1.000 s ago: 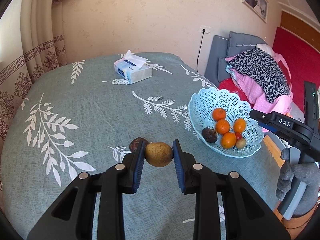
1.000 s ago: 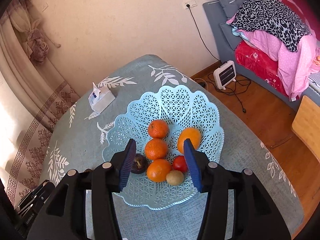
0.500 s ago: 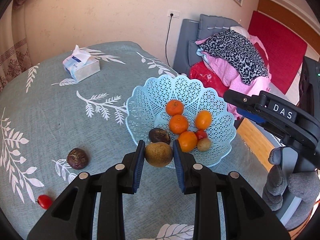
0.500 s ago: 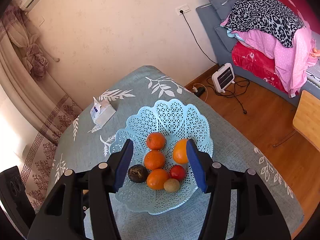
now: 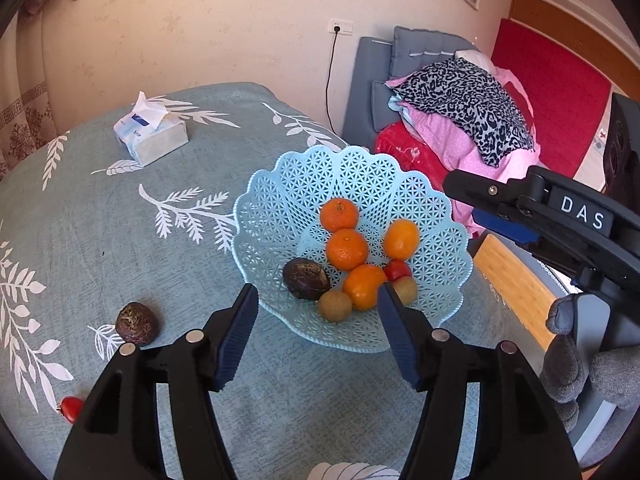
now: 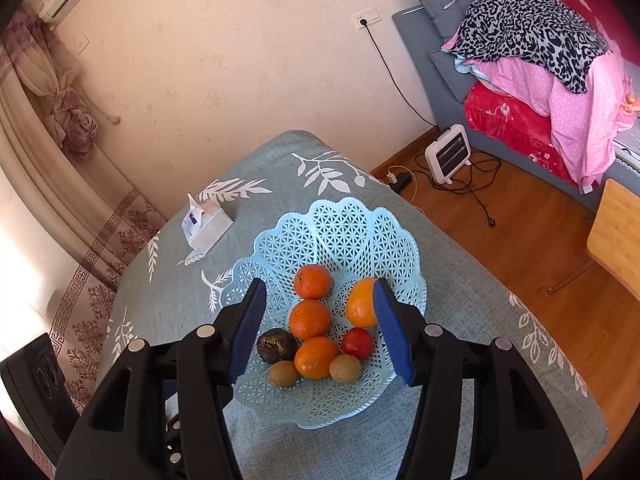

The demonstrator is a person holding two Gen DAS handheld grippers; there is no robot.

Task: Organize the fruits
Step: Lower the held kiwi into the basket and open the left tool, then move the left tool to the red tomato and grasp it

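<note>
Pale blue lattice fruit basket [image 5: 280, 200] sits at about 1 o'clock from the left gripper [image 5: 316, 336], whose jaws are opening with nothing between them. A brownish round fruit [image 5: 335, 306] lies at the basket's near edge. The right gripper [image 6: 320, 330] hovers spread above, empty. One dark passion fruit [image 5: 136, 323] still sits on the tablecloth [image 5: 100, 220] at 9 o'clock.

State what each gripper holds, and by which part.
Nothing is held. The left gripper jaws are opening with nothing between them, above the basket. The right gripper is open and empty.
</note>
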